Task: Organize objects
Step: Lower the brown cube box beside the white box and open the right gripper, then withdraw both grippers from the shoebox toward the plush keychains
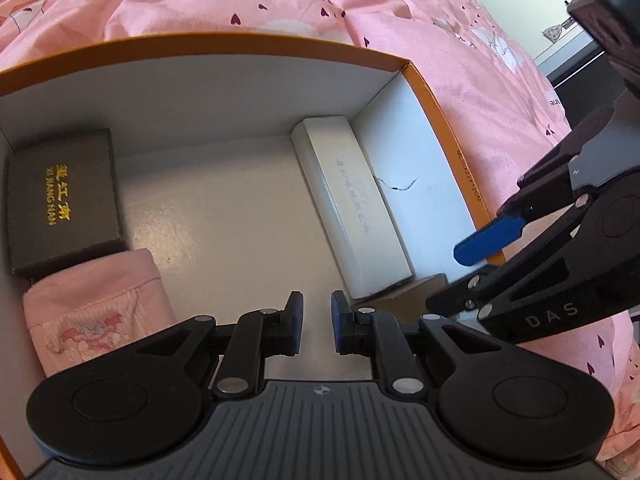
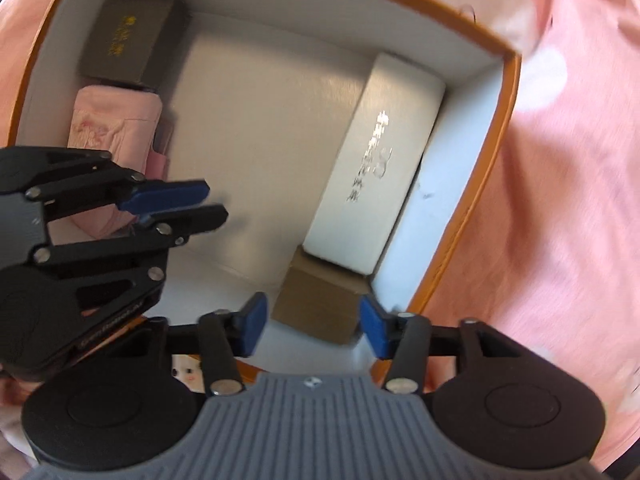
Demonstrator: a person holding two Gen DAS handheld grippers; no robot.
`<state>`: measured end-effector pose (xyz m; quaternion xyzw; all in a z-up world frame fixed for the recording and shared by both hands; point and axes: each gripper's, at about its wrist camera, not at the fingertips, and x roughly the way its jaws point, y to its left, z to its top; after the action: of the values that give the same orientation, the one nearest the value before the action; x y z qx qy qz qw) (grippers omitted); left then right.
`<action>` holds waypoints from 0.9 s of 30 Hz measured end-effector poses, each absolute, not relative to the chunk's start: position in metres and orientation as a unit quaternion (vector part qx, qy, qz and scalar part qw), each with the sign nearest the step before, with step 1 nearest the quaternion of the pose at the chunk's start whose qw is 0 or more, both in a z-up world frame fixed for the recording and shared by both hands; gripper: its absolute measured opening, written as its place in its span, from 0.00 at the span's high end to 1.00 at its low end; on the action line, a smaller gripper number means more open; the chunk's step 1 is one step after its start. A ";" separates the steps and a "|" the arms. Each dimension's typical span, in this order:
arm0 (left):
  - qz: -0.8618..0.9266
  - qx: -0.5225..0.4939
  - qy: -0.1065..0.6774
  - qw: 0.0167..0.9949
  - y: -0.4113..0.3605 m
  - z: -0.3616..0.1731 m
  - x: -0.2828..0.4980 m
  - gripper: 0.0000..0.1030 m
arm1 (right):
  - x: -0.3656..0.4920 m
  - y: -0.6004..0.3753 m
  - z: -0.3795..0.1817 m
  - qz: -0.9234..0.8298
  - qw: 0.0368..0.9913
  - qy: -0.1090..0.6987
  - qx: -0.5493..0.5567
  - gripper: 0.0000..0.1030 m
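Observation:
An orange box with a white inside [image 1: 240,128] [image 2: 280,32] lies on a pink bed cover. In it are a black case with gold letters [image 1: 64,200] [image 2: 132,44], a folded pink cloth [image 1: 100,312] [image 2: 116,128], a long white case [image 1: 352,204] [image 2: 380,160] and a small brown carton [image 1: 408,296] [image 2: 320,300]. My left gripper [image 1: 317,326] [image 2: 180,204] hovers over the box floor, narrowly open and empty. My right gripper [image 2: 312,326] [image 1: 480,248] is open and empty, its fingers either side of the brown carton and above it.
The pink bed cover with small dark hearts [image 1: 280,0] [image 2: 560,200] surrounds the box. A grey shelf and pale wall [image 1: 568,40] show at the far right. The box's right wall has a small crack [image 1: 396,184].

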<state>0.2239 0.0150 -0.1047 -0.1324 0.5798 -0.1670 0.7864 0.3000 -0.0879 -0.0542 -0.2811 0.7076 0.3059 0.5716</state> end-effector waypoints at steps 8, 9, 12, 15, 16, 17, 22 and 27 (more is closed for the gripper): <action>-0.163 -0.137 0.621 0.755 -0.017 -0.128 0.231 0.85 | 0.283 -0.099 -0.039 0.331 0.609 0.644 -0.325 0.74; -0.164 -0.137 0.623 0.753 -0.021 -0.130 0.231 0.85 | 0.282 -0.101 -0.038 0.332 0.612 0.641 -0.324 0.74; -0.171 -0.146 0.628 0.745 -0.028 -0.133 0.232 0.90 | 0.285 -0.095 -0.033 0.330 0.619 0.638 -0.317 0.74; -0.171 -0.141 0.627 0.746 -0.032 -0.132 0.232 0.91 | 0.282 -0.092 -0.031 0.330 0.625 0.636 -0.309 0.74; -0.170 -0.138 0.627 0.747 -0.033 -0.131 0.232 0.91 | 0.280 -0.094 -0.029 0.330 0.628 0.636 -0.305 0.74; -0.168 -0.136 0.628 0.748 -0.033 -0.131 0.232 0.91 | 0.288 -0.095 -0.031 0.332 0.629 0.635 -0.302 0.74; -0.167 -0.126 0.604 0.769 -0.026 -0.108 0.221 0.89 | 0.282 -0.100 -0.020 0.341 0.649 0.620 -0.278 0.73; -0.167 -0.115 0.557 0.805 -0.016 -0.068 0.193 0.88 | 0.269 -0.115 0.005 0.357 0.685 0.587 -0.242 0.73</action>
<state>0.1931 -0.0158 -0.0683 -0.1154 0.5573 -0.1669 0.8051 0.2690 -0.1148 0.0053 -0.2422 0.5873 0.3567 0.6850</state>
